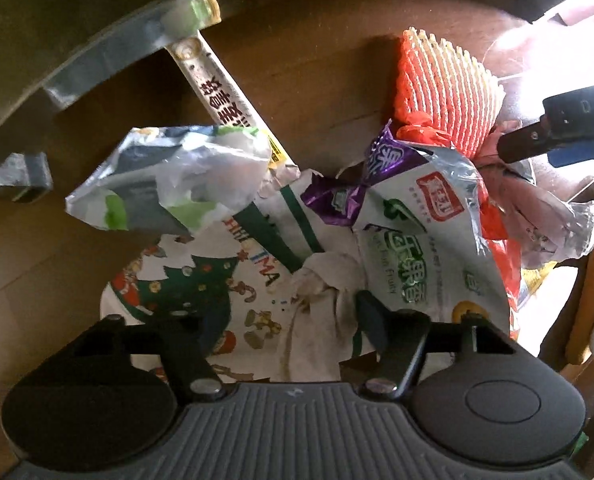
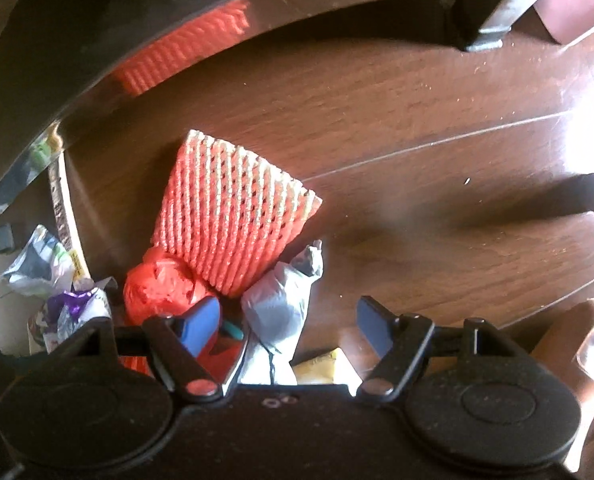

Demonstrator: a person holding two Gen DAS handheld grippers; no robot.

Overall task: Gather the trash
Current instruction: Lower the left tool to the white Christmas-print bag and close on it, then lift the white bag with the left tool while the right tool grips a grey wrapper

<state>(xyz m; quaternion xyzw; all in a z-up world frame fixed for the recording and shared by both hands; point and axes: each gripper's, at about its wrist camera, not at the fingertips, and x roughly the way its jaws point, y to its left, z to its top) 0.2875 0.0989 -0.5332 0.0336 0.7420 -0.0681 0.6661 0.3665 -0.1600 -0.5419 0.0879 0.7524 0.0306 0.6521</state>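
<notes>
- The left gripper (image 1: 281, 320) hangs half released, straddling a crumpled napkin (image 1: 317, 304) atop the wrapper pile (image 1: 425, 232) on the floor (image 1: 317, 80).
- The right gripper (image 2: 293, 320) gapes around a grey wad (image 2: 281, 304), beside the red foam net (image 2: 233, 208).

Packed tight under the left gripper (image 1: 281, 320): Christmas-print paper (image 1: 201, 288), crumpled tissue (image 1: 321, 292) and green-lettered snack bag (image 1: 421, 240) overlapping, no bare floor between. Hemmed in behind by a long white stick wrapper (image 1: 225, 96) running under a dark furniture rail (image 1: 109, 44). Open wooden floor (image 2: 437, 128) ahead and to the right of the right gripper (image 2: 293, 324). Blocked on its left by the orange foam net (image 2: 233, 208), red bag (image 2: 161, 284) and grey wad (image 2: 281, 304).
</notes>
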